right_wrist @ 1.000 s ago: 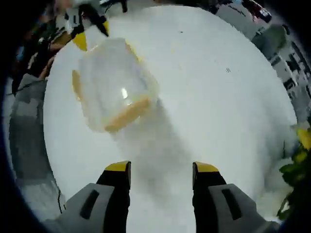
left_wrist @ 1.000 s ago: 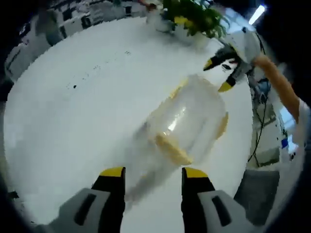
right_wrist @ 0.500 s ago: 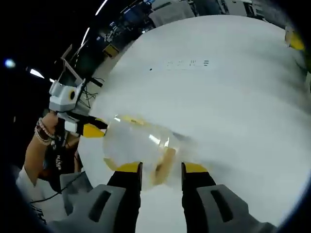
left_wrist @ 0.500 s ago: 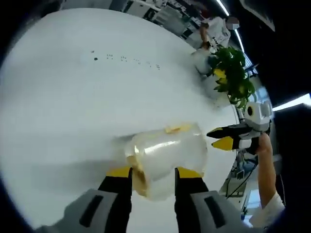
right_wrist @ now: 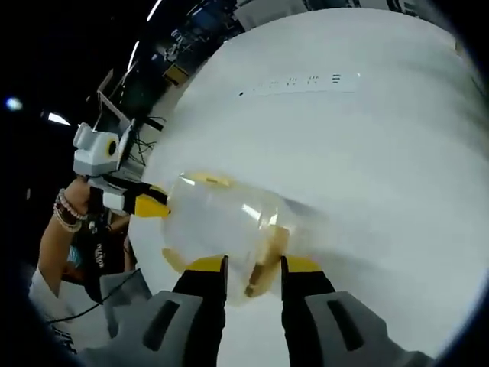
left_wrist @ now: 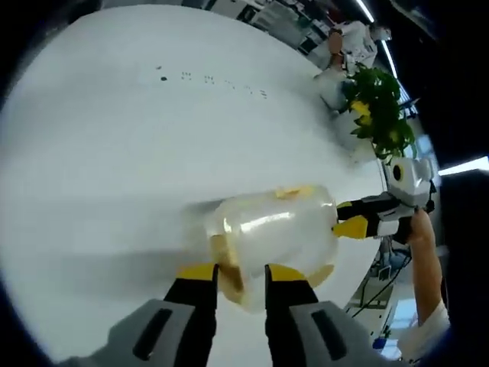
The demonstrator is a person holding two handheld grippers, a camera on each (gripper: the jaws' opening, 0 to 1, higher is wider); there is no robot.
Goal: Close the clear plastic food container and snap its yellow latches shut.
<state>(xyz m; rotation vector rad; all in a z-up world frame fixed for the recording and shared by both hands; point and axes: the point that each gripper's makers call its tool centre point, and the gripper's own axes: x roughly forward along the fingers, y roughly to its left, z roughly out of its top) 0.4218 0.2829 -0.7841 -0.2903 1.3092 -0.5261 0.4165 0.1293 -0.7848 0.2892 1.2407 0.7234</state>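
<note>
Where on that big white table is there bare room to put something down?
Most of the white table is bare: the wide stretch between the clear container and the row of small dark marks, and beyond it. It is crowded at the near edge, where the left gripper and right gripper close in on the container, and by the potted plant.

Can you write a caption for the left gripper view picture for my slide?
Left claw closes on a yellow latch of the clear food container on the white table; the right claw meets its far side.

Left claw point(left_wrist: 241, 271) and right claw point(right_wrist: 253, 264), both nearly closed.
</note>
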